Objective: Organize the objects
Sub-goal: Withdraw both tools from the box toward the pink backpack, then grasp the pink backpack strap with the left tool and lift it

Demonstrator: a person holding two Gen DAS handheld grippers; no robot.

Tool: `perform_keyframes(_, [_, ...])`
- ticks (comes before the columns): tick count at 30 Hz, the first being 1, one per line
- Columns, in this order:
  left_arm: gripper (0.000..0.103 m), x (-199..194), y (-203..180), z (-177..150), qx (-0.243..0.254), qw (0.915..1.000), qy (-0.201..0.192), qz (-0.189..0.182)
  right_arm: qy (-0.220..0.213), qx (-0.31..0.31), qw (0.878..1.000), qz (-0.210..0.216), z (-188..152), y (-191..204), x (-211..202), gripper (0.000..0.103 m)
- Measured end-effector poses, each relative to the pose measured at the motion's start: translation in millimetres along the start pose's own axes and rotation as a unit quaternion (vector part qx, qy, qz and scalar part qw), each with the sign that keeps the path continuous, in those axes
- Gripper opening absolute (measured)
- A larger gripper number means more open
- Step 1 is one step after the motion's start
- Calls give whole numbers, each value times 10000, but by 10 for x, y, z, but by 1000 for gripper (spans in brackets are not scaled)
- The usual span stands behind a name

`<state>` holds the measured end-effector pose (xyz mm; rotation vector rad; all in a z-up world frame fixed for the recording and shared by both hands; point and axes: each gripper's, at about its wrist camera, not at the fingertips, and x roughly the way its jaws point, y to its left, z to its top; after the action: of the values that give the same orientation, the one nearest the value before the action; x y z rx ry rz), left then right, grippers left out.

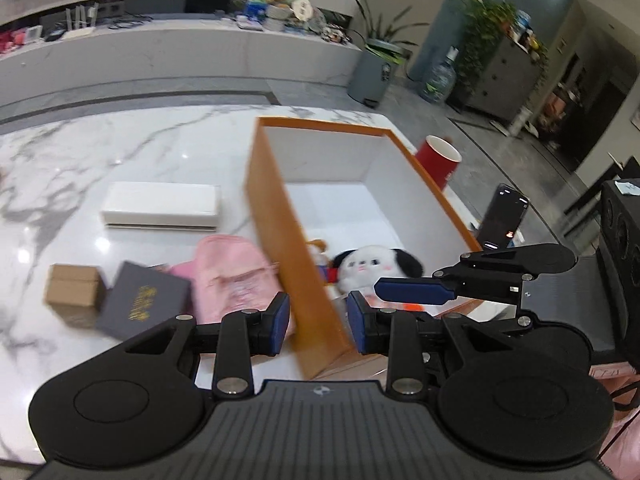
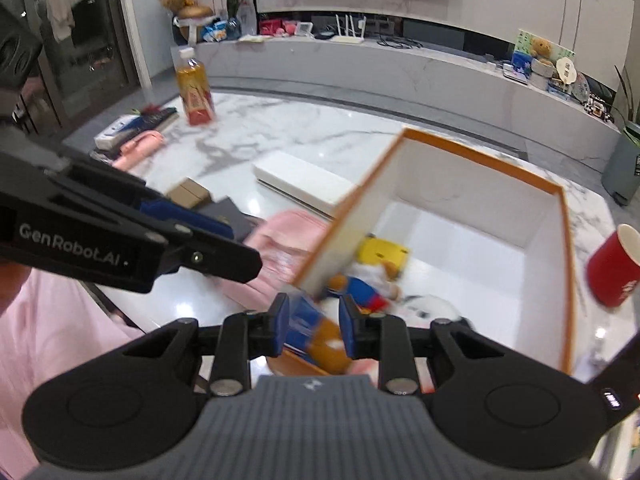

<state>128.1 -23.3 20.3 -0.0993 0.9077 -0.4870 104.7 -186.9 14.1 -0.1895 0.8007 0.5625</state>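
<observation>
The orange box stood open on the marble table, a blue-clad doll and a black-and-white plush already inside. The left gripper hung with jaws partly apart astride the box's 9 o'clock wall, seemingly not pinching it. The right gripper was likewise parted around a blurred bit of the doll. Either pad could have snagged: a caught wall would drag the box into the red paper cup at its 2 o'clock, and a caught doll would come back out.
</observation>
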Motion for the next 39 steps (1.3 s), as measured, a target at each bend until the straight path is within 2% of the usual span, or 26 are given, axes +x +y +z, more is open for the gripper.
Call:
perform_keyframes(11, [37,-216,584,-292,-374,9976,-170,564,141,-317,9994,96,158,532,391,29])
perform_keyframes(20, [37,-174,1088,-401,-637,9956,-158,662,350,-483,9982,115,299,715,759,29])
perform_keyframes(24, [37,-114,1235,-413,-681,9957,-98,615,500,-572,9970,120,353,746,941,29])
perform_keyframes(29, [37,-6,1228,-379,-367,9981,-13,504,732,-731,9946,-68,428,737,1098,31])
perform_keyframes(33, [37,72,1193,-332,-244,9993,39,268,966,-995,9903,-66,431,780,1193,43])
perform_keyframes(39, [37,176,1078,-222,-91,9998,145,-127,1109,-1038,9882,-212,480,740,1217,42])
